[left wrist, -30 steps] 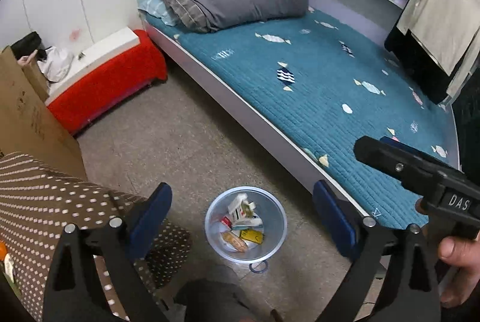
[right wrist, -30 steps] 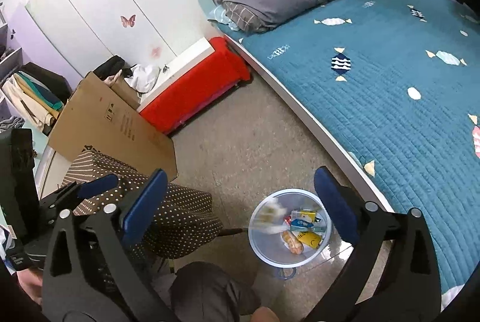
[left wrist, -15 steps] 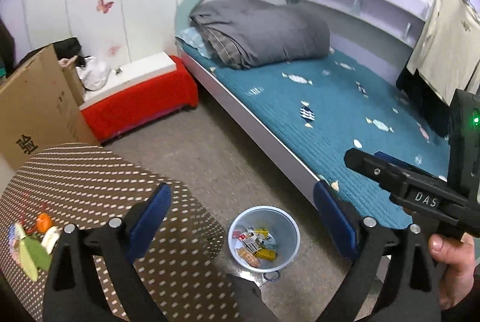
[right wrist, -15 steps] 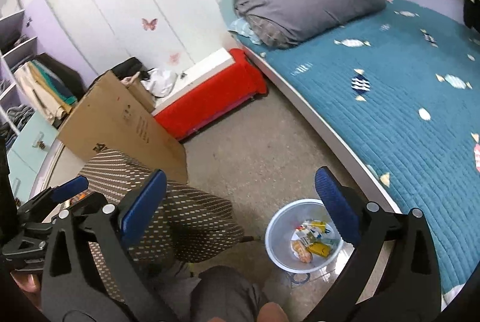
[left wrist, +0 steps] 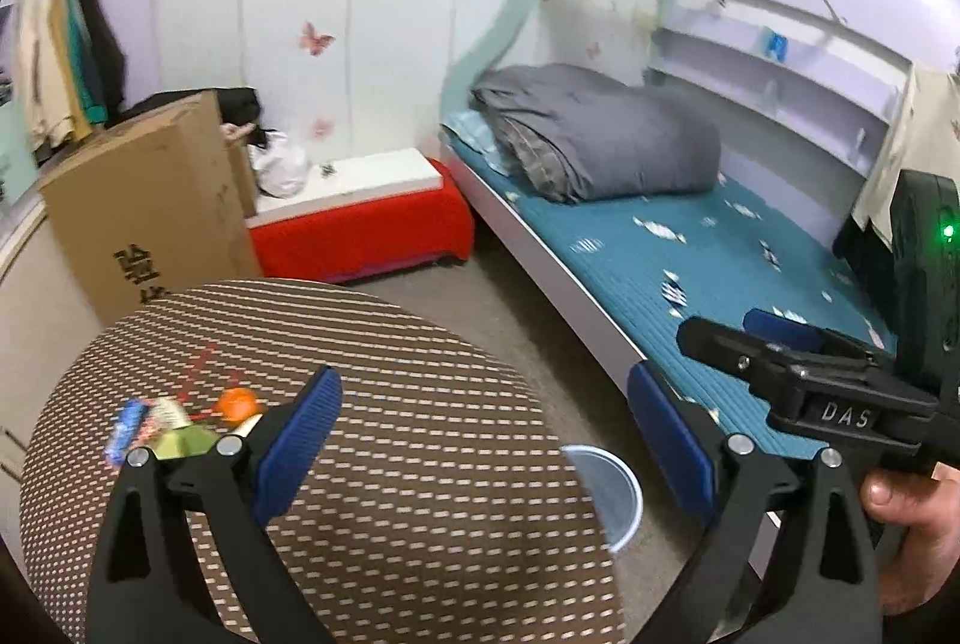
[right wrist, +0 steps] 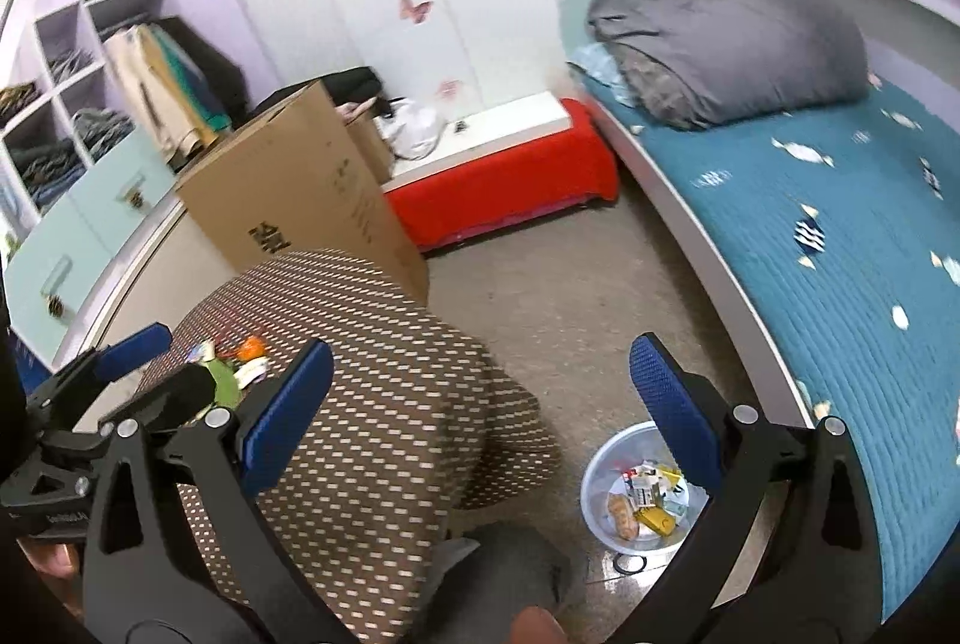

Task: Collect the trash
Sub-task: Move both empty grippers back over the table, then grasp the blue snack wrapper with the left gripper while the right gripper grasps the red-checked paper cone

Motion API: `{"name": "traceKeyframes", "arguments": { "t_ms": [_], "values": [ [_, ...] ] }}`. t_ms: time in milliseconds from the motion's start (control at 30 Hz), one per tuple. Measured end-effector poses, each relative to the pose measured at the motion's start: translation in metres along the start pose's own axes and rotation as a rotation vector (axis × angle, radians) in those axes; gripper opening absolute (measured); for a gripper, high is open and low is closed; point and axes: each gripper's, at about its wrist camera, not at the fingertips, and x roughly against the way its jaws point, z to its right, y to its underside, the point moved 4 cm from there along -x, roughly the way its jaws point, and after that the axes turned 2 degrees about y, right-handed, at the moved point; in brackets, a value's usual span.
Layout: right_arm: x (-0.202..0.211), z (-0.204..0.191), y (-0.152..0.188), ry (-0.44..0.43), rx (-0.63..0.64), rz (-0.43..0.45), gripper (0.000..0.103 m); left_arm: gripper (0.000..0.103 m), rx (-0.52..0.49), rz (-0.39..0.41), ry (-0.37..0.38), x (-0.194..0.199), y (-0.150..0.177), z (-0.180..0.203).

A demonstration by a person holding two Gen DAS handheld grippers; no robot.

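Trash (left wrist: 180, 419) lies bunched near the left edge of the round dotted table (left wrist: 420, 464) — an orange piece, a green wrapper and a blue one, blurred. Both the left gripper (left wrist: 480, 446) and right gripper (right wrist: 480, 410) gape wide, empty. A bin (right wrist: 636, 488) with wrappers inside stands on the floor between table and bed (right wrist: 840, 224); a cardboard box (right wrist: 300, 188) stands behind the table.

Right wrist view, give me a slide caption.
Open right gripper above floor bin holding wrappers; more trash waits on the dotted table.
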Motion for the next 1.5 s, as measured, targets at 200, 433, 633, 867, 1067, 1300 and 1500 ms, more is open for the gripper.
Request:
{"name": "traceKeyframes", "arguments": {
  "t_ms": [200,433,633,867,1067,1300,1500],
  "values": [
    [-0.010,-0.057,0.001,-0.019,0.095,-0.024,0.097,0.095,0.069,0.052,-0.057,0.032,0.004,-0.051],
    [-0.033,-0.123,0.004,-0.065,0.179,-0.067,0.097,0.095,0.156,0.079,-0.159,0.067,0.026,-0.123],
    [-0.063,-0.181,0.016,-0.126,0.265,-0.130,0.097,0.095,0.251,0.083,-0.257,0.087,0.053,-0.186],
    [-0.110,-0.242,0.045,-0.196,0.300,-0.239,0.097,0.095,0.343,0.042,-0.353,0.091,0.090,-0.243],
    [-0.144,-0.288,0.068,-0.223,0.324,-0.297,0.058,0.095,0.416,0.017,-0.397,0.093,0.118,-0.279],
    [-0.176,-0.318,0.076,-0.197,0.297,-0.312,0.055,0.095,0.418,-0.006,-0.408,0.084,0.128,-0.298],
    [-0.194,-0.316,0.081,-0.121,0.325,-0.306,0.026,0.095,0.378,-0.034,-0.384,0.060,0.118,-0.300]
  ]
}}
